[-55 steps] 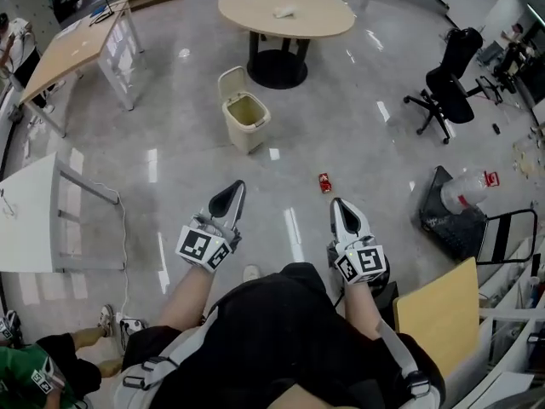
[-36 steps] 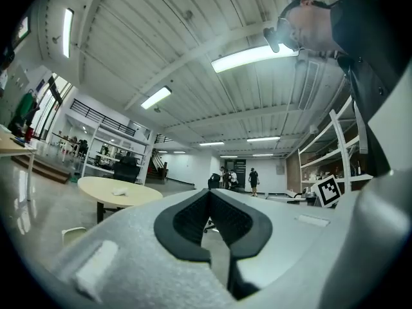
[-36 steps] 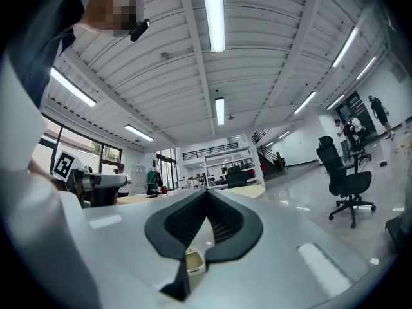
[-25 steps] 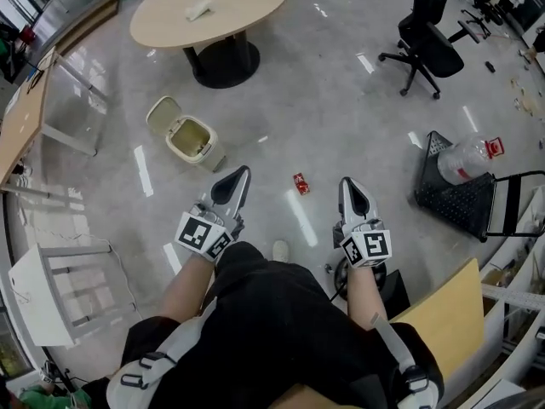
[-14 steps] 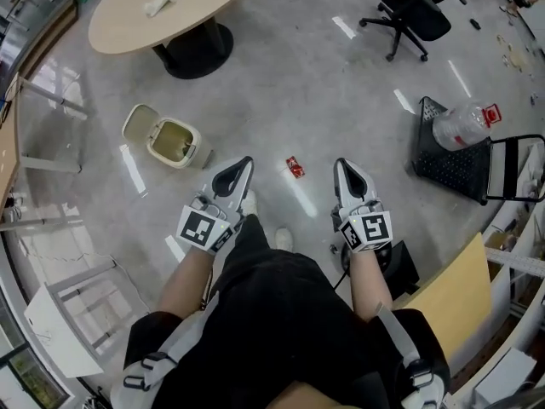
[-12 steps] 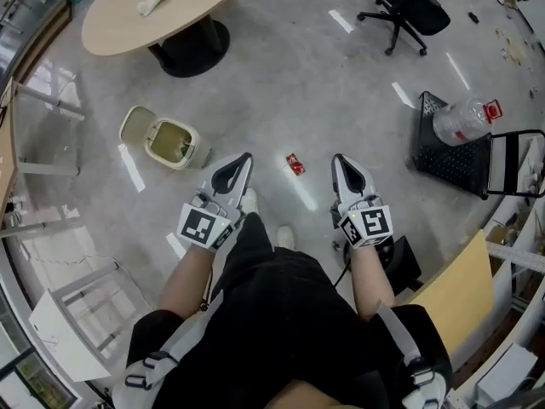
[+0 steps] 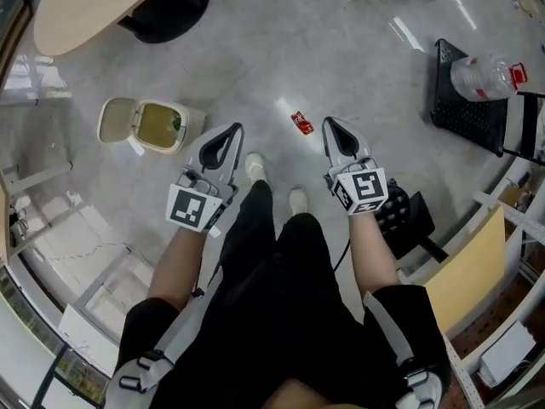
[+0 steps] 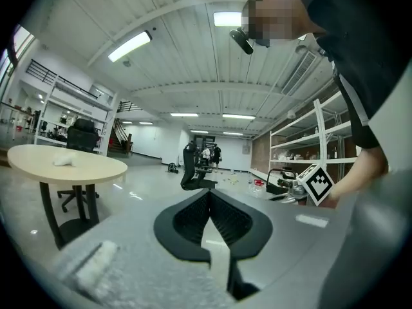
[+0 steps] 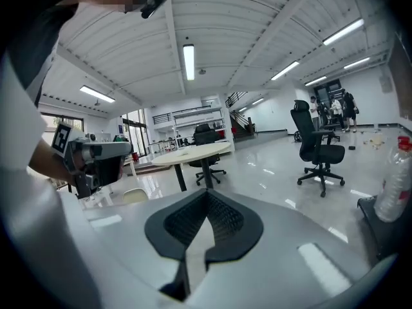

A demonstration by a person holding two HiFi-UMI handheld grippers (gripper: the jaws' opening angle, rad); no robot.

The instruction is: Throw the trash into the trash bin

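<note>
A small red piece of trash (image 7: 301, 123) lies on the grey floor. The beige trash bin (image 7: 158, 125) stands to its left with its lid (image 7: 114, 119) flipped open. My left gripper (image 7: 232, 131) is shut and empty, its tip just right of the bin. My right gripper (image 7: 329, 124) is also shut and empty, its tip close beside the red trash on that scrap's right. In the left gripper view the jaws (image 8: 209, 195) meet with nothing between them. The right gripper view shows the same for the right gripper (image 9: 207, 193); the trash and floor beneath are hidden there.
A round wooden table (image 7: 77, 7) on a black base stands beyond the bin. At the right a black crate (image 7: 464, 113) holds a plastic bottle (image 7: 485, 75). An office chair (image 9: 315, 150) stands further off. A yellow board (image 7: 464, 275) and shelving are at my right, and my shoes (image 7: 254, 165) are between the grippers.
Both grippers have sunk toward the floor and moved forward. The bin and the red trash now lie much closer to their tips. The jaws have stayed shut.
</note>
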